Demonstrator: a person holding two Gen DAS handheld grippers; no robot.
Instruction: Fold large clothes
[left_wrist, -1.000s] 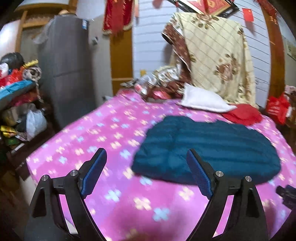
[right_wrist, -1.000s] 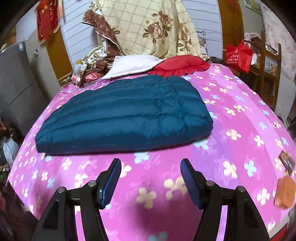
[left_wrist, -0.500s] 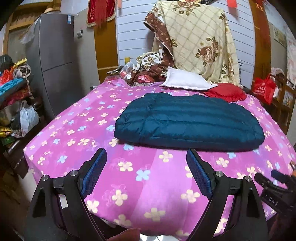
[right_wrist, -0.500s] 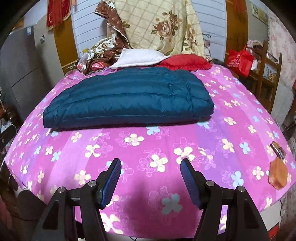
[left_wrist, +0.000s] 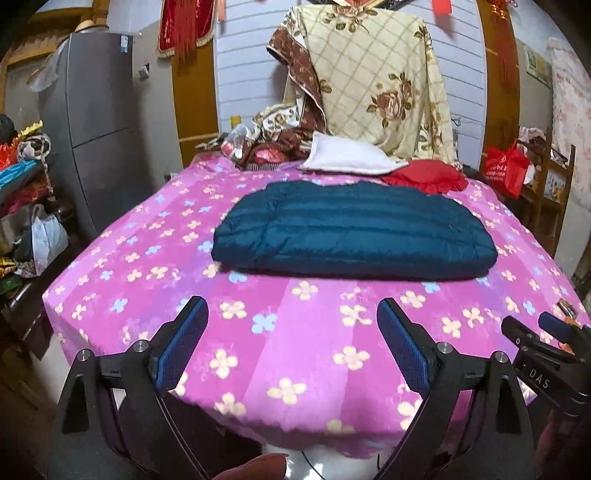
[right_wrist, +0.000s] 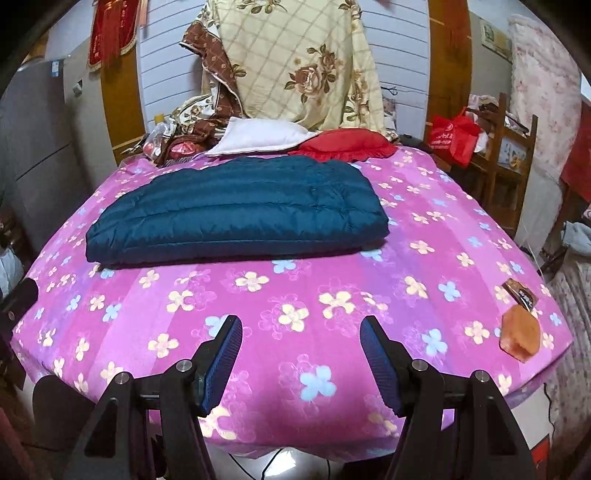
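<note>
A dark teal quilted down jacket (left_wrist: 351, 230) lies folded into a flat rectangle in the middle of a bed with a pink flowered sheet (left_wrist: 295, 332). It also shows in the right wrist view (right_wrist: 236, 210). My left gripper (left_wrist: 291, 314) is open and empty, held above the bed's near edge, well short of the jacket. My right gripper (right_wrist: 301, 332) is open and empty, also above the near edge, apart from the jacket. The tip of the right gripper shows at the right edge of the left wrist view (left_wrist: 546, 332).
At the head of the bed lie a white pillow (left_wrist: 347, 157), a red cushion (left_wrist: 424, 177) and a heap of flowered bedding (left_wrist: 369, 85). An orange object (right_wrist: 519, 332) lies at the bed's right edge. A grey fridge (left_wrist: 92, 122) and cluttered shelves stand left; a wooden chair (right_wrist: 506, 147) right.
Both grippers have pulled back from the jacket toward the near edge of the bed, still open. The jacket lies unmoved in its folded shape.
</note>
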